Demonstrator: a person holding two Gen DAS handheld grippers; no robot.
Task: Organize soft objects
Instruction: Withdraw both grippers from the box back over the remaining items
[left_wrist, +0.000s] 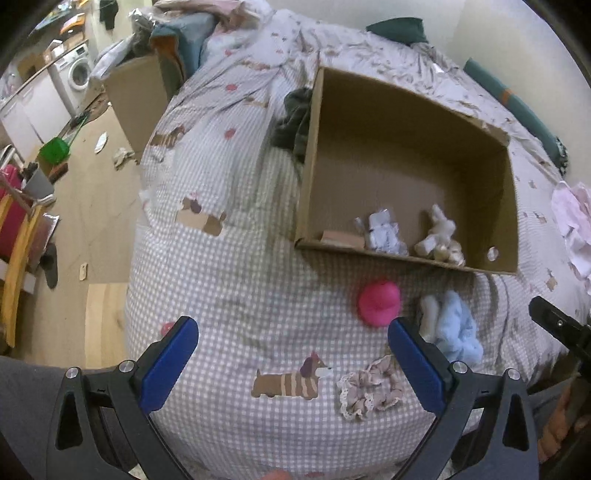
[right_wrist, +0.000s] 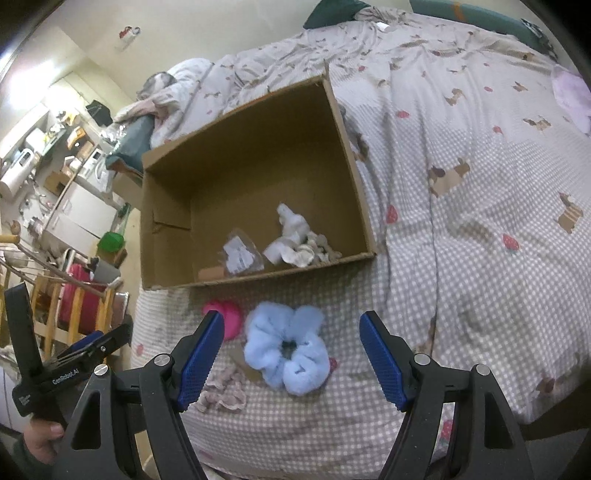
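Checkered bedspread everywhere, so soft footing. My right gripper hung wide open over the blue scrunchie, which sat just in front of the cardboard box. Best bet I figured: pinch one fluffy lobe, not bedding. Left gripper was wide too, empty.

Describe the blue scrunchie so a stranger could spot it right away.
Find the open cardboard box on the checked bedspread. Just in front of it lies the blue scrunchie, right of a pink ball. It alone is fluffy, pale blue and ring-shaped.
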